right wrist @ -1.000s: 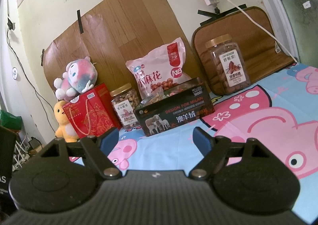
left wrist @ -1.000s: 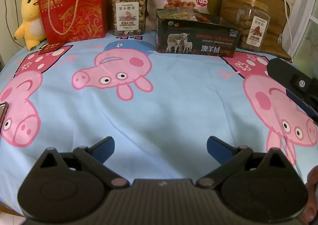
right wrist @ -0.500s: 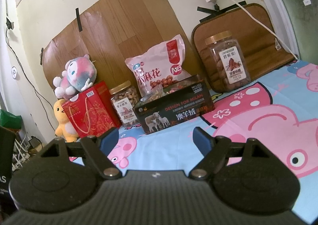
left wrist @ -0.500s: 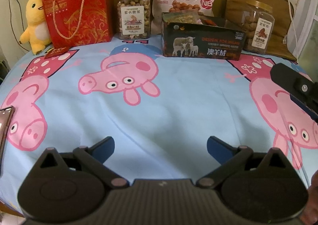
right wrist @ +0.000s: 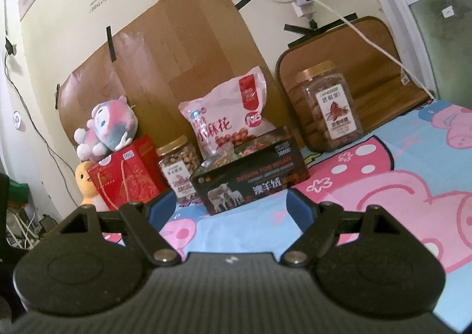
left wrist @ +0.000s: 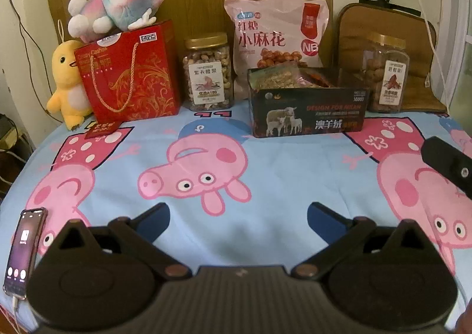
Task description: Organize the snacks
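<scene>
Your left gripper [left wrist: 238, 217] and right gripper [right wrist: 227, 205] both hang w/ jaws spread wide, nothing between them. Along the bed's back edge you've got 2 nut jars: 1 [left wrist: 209, 71] left of center, 1 [left wrist: 386, 73] near the back right corner. 1 pink snack bag [left wrist: 277, 36] leans on the wall behind 1 dark box [left wrist: 306, 110] w/ packets in it. 1 red gift bag [left wrist: 129, 74] sits back left, 2 plush toys [left wrist: 113, 3] beside and on it. 1 phone [left wrist: 25, 251] lies at the front left edge.
</scene>
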The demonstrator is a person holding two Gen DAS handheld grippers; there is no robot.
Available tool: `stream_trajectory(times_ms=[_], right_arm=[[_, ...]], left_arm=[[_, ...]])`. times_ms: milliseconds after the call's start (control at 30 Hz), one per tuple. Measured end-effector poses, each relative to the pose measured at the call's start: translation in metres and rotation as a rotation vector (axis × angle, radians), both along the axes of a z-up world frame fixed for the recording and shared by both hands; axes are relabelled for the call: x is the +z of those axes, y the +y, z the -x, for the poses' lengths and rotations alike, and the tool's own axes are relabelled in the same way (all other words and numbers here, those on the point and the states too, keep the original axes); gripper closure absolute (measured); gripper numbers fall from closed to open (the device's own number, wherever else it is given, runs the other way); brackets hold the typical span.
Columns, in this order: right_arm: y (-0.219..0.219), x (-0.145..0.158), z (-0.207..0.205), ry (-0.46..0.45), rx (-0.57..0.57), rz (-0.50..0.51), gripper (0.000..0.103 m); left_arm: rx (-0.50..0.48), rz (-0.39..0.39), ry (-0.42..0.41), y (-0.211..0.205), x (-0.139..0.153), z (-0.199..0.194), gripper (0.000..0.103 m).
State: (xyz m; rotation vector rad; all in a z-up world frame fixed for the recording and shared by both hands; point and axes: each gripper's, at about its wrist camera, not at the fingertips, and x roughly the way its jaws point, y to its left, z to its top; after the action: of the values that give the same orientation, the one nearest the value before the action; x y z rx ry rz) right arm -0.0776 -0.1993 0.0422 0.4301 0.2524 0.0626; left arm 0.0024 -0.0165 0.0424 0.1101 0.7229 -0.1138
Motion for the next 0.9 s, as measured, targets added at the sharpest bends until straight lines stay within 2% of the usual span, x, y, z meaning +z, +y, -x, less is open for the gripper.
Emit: stream_trajectory(times_ms=[400, 900], right_arm=[[-0.001, -0.002, -0.003, 0.018, 0.008, -0.004, 0.019], [-0.002, -0.004, -0.005, 0.029, 0.016, -0.008, 0.019]], left_arm=[[-0.011, 0.004, 0.055, -0.004, -0.014, 0.001, 0.000], [-0.016, -0.002, 0.075, -0.006, -0.020, 0.004, 0.000]])
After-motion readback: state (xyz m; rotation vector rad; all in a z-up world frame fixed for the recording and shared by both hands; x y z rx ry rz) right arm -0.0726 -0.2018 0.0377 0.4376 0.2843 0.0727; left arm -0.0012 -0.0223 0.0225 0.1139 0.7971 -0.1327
